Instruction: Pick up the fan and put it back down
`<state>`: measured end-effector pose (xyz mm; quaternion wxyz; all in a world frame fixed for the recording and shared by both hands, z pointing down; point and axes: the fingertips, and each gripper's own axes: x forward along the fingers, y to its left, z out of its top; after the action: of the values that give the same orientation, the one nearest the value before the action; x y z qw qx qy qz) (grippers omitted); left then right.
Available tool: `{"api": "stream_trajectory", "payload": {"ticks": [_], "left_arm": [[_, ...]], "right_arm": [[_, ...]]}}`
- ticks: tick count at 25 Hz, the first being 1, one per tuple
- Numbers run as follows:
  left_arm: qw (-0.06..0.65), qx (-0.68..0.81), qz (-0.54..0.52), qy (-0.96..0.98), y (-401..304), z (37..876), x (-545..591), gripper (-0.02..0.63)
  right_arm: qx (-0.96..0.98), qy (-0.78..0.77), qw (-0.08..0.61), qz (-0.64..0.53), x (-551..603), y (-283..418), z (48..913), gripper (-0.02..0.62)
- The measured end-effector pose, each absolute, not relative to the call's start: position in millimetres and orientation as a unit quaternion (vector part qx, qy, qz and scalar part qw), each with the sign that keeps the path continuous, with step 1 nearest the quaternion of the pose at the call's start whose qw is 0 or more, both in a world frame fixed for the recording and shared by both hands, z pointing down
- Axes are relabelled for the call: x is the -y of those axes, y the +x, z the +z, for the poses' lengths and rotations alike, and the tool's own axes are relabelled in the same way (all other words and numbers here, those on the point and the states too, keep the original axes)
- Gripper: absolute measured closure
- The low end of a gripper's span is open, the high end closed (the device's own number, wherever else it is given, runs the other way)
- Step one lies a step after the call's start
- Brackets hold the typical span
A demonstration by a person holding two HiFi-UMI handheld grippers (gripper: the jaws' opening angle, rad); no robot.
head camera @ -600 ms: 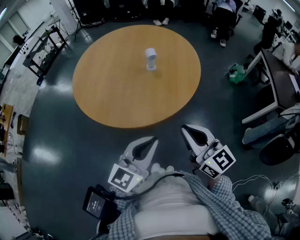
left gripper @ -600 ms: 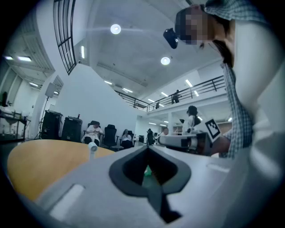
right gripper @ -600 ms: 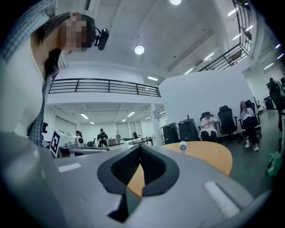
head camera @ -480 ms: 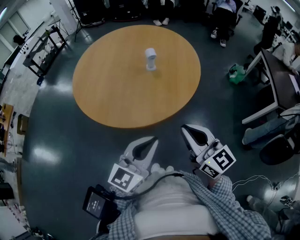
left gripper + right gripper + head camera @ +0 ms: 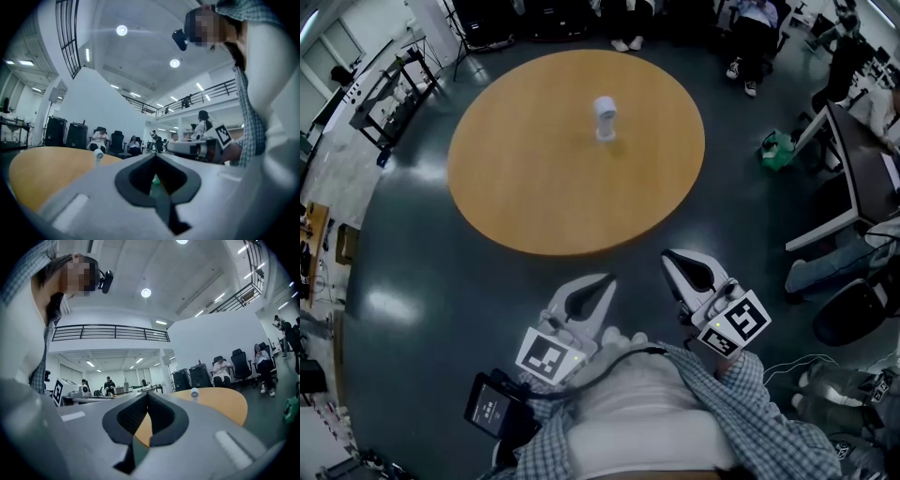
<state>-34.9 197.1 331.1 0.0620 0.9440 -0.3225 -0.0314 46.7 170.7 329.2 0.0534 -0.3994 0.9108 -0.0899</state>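
A small white fan (image 5: 605, 117) stands upright near the far middle of the round wooden table (image 5: 534, 187). It shows tiny in the left gripper view (image 5: 98, 153) and in the right gripper view (image 5: 194, 393). Both grippers are held close to the person's body, well short of the table's near edge. My left gripper (image 5: 607, 278) has its jaws together with nothing between them. My right gripper (image 5: 667, 256) is likewise shut and empty. Both point level toward the table.
Dark glossy floor surrounds the table. Seated people (image 5: 741, 28) and chairs line the far side. A desk (image 5: 853, 159) and a green bag (image 5: 773, 148) stand at the right, a metal rack (image 5: 389, 94) at the left. A black device (image 5: 492, 408) hangs by the person's waist.
The grippers have kept still. The view has shifted slightly, and people at the right edge have moved a little.
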Motion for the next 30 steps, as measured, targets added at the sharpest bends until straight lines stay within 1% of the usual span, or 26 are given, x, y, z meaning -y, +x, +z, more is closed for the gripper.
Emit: {"api": "stream_trajectory", "payload": {"ticks": [12, 18, 22, 30], "left_arm": [[0.068, 0.332, -0.024, 0.941, -21, 330, -196, 0.606], [0.064, 0.319, -0.011, 0.946, -10, 336, -210, 0.606], [0.058, 0.327, -0.022, 0.943, -3, 335, -213, 0.606], [0.052, 0.323, -0.019, 0.945, 9, 338, -209, 0.606]], "right_arm": [[-0.908, -0.401, 0.059, -0.104, -171, 65, 330, 0.591], [-0.901, -0.412, 0.068, -0.113, -178, 82, 333, 0.591], [-0.900, -0.411, 0.082, -0.123, -181, 90, 339, 0.591], [-0.899, -0.413, 0.088, -0.117, -178, 101, 338, 0.591]]}}
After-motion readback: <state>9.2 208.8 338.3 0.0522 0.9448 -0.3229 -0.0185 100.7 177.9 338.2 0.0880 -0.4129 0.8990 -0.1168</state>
